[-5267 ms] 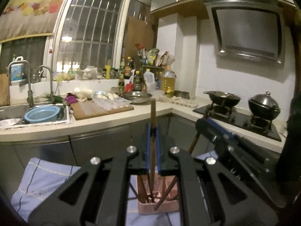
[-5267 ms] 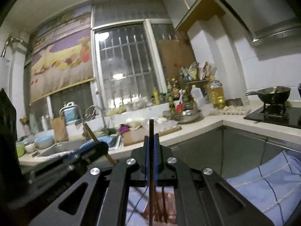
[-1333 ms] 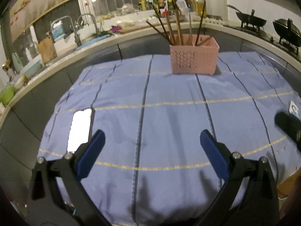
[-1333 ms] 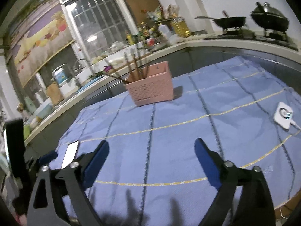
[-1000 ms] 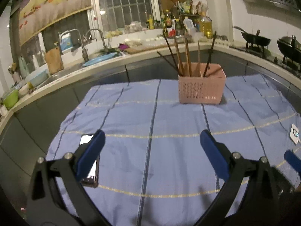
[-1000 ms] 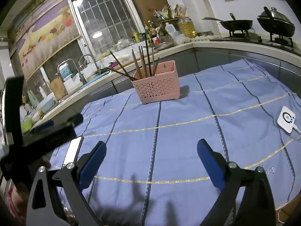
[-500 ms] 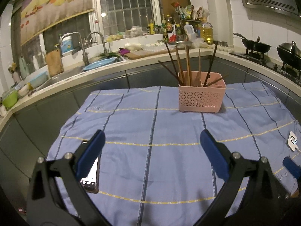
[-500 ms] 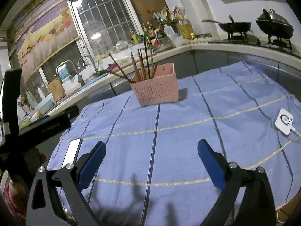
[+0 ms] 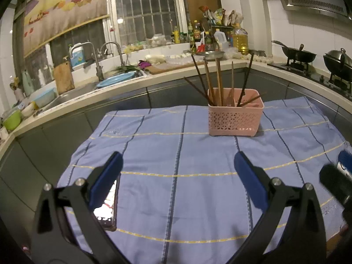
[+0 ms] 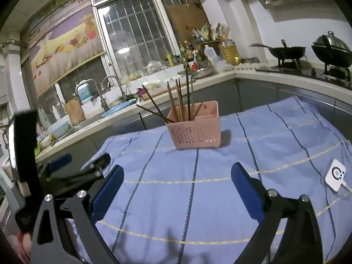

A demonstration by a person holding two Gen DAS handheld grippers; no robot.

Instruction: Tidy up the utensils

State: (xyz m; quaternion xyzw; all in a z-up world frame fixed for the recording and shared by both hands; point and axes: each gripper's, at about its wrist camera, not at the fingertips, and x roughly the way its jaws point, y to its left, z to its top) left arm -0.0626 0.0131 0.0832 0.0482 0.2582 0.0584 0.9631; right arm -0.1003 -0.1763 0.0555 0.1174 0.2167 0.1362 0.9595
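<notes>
A pink perforated basket (image 9: 235,118) stands on the blue checked tablecloth (image 9: 176,154) at the far side, with several brown chopsticks (image 9: 217,81) upright or leaning in it. It also shows in the right wrist view (image 10: 194,129) with the chopsticks (image 10: 179,101). My left gripper (image 9: 177,165) is open and empty, well short of the basket. My right gripper (image 10: 177,177) is open and empty, also short of it. The left gripper shows in the right wrist view (image 10: 77,167) at the left.
A phone (image 9: 106,204) lies on the cloth at the near left. A small white device (image 10: 335,175) with a cable lies at the right. Kitchen counter, sink (image 9: 72,94) and stove with woks (image 9: 294,55) ring the table.
Five seconds ago each gripper was shut on a chopstick above the basket. Both are now open and empty, drawn back from the basket. Over the last second the views rose slightly.
</notes>
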